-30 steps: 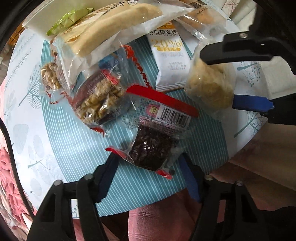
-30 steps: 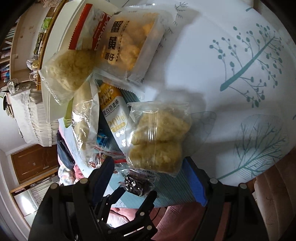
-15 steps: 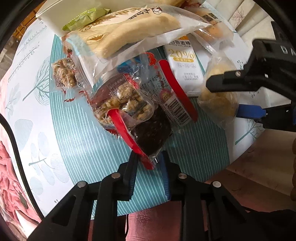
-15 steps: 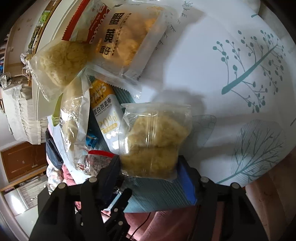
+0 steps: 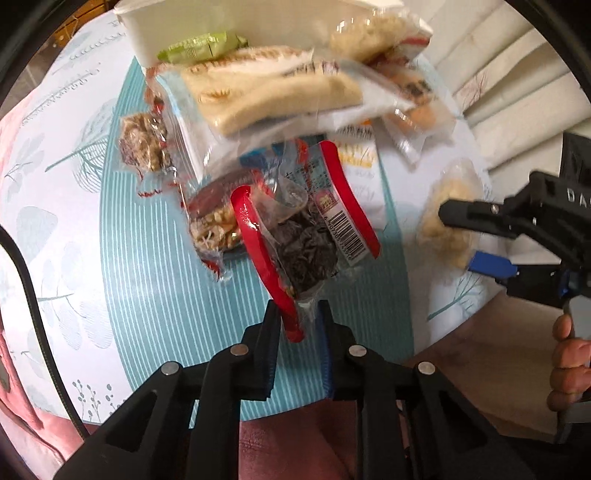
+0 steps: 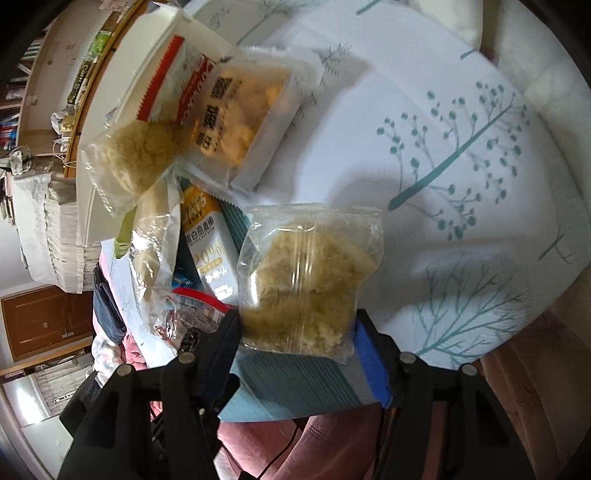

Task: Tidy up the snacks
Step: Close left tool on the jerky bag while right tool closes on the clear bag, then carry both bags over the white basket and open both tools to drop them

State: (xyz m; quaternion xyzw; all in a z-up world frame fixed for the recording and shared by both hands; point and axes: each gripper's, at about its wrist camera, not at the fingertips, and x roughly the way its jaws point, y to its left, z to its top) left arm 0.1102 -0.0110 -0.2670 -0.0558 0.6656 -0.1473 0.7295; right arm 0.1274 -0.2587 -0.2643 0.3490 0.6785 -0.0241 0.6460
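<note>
My left gripper (image 5: 298,321) is shut on the lower edge of a clear packet with red strips and dark dried fruit (image 5: 306,243) and holds it lifted above the striped teal mat (image 5: 155,280). My right gripper (image 6: 295,332) is shut on a clear bag of pale yellow crumbly cakes (image 6: 306,280), which also shows in the left wrist view (image 5: 447,221) at the right. A heap of other snack packets lies beyond: a nut bar packet (image 5: 214,221), a long cream bread packet (image 5: 273,92) and a white oat bar packet (image 6: 212,240).
A white container (image 5: 258,26) with a green packet (image 5: 199,46) stands at the far edge of the table. An egg-yolk pastry packet (image 6: 240,114) and another cake bag (image 6: 136,162) lie against it. The table's near edge and a pink cushion are just below the grippers.
My left gripper closed on the dark-fruit packet and lifted it off the mat. My right gripper closed on the yellow cake bag and raised it slightly.
</note>
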